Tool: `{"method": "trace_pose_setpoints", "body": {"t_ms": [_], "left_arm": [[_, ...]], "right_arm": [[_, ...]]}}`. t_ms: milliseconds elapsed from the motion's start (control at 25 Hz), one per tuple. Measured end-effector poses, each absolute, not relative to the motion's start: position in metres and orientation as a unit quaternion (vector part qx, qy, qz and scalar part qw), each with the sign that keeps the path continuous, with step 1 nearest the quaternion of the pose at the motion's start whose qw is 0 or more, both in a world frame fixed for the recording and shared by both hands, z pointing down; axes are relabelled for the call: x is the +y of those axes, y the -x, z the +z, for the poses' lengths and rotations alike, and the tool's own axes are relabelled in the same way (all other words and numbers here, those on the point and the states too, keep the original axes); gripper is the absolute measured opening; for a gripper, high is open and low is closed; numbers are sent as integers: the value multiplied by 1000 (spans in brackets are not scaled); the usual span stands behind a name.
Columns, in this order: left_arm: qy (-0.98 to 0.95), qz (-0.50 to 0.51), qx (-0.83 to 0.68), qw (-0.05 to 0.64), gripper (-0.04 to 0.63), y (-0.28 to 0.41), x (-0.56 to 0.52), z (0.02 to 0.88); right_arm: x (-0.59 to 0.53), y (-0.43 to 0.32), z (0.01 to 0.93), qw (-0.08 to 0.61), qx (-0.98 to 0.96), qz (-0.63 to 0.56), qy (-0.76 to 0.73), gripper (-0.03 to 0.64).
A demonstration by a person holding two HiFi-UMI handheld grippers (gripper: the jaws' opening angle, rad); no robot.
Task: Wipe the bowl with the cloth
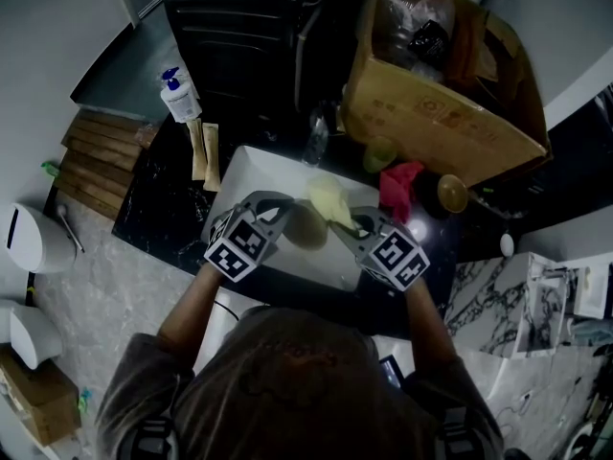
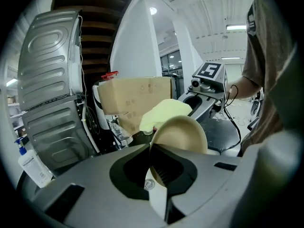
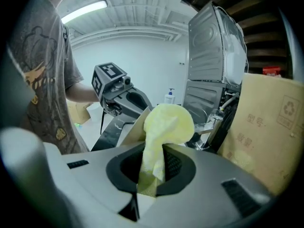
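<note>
Clearly, we held both tools over the white sink (image 1: 251,175). Our left gripper (image 2: 154,167) was clenched on the rim of the beige bowl (image 2: 183,134), which hung tilted on its edge above the middle of the sink. Our right gripper (image 3: 152,172) was grasping the yellow cloth (image 3: 168,122) by its lower part, and the bunched top of it seemed to touch the far rim of the bowl. Behind the sink stood a cardboard box (image 1: 431,113), and beyond the sink's left corner a pump bottle (image 1: 179,96).
</note>
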State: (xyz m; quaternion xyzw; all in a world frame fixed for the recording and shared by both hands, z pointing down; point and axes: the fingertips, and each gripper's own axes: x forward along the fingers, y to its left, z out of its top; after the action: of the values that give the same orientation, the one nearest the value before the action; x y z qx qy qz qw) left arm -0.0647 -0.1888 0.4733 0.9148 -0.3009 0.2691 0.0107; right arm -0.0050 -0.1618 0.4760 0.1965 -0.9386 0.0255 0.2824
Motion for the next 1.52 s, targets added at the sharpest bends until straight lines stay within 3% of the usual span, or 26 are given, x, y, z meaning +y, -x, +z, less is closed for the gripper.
{"method": "trace_pose_setpoints", "body": {"t_ms": [480, 920, 1520], "left_arm": [[-904, 251, -345, 18, 20, 78, -202, 466], [-906, 202, -371, 28, 20, 84, -215, 447], [-907, 127, -387, 111, 18, 72, -228, 436]], "right_arm": [[-147, 9, 486, 287, -939, 43, -182, 28], [-125, 26, 493, 246, -953, 76, -157, 28], [-138, 39, 497, 180, -955, 94, -216, 28]]}}
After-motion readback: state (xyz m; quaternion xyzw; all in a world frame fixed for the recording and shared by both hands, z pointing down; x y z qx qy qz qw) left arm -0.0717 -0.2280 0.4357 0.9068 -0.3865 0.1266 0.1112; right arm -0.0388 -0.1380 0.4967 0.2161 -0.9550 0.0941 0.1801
